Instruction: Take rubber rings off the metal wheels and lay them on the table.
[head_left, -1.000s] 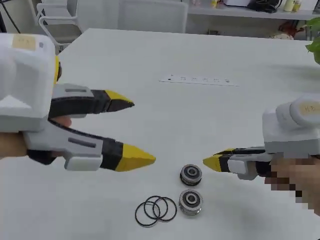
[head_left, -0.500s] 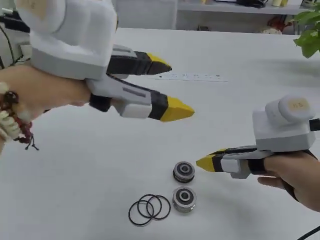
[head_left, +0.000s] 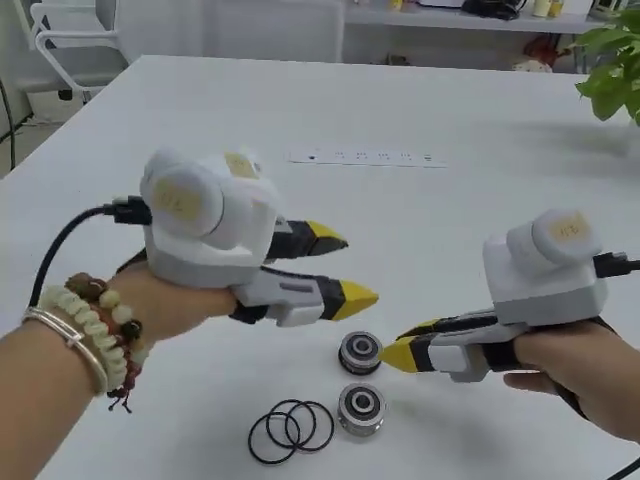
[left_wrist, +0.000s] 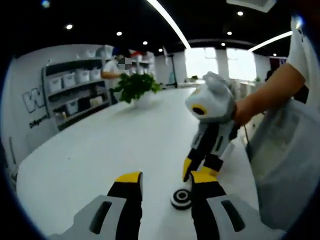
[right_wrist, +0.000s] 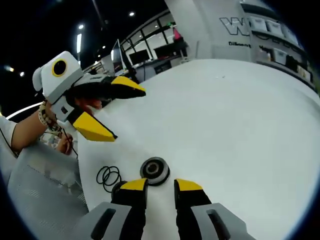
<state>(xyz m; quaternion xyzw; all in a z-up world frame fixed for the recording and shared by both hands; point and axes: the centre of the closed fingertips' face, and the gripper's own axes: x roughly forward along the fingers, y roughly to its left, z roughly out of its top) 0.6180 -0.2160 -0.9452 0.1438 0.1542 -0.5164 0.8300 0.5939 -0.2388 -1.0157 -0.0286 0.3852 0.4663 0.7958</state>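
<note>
On the white table (head_left: 450, 230) I work two grippers. The left gripper (head_left: 352, 268), lower than half a second ago, gapes wide and empty. The right gripper (head_left: 392, 355), jaws narrowly parted and empty, points just beside the farther of two metal wheels (head_left: 360, 352), both lying flat with axles upward. Three loose rubber rings (head_left: 290, 428) overlap beside the nearer wheel.

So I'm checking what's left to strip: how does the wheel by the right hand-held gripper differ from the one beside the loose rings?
The far wheel has a dark rim, seemingly still ringed; the near wheel shows a bare silvery rim. The far wheel lies at the tips of the right hand-held gripper; the near wheel sits beside the loose rings. Both lie flat on the table.
</note>
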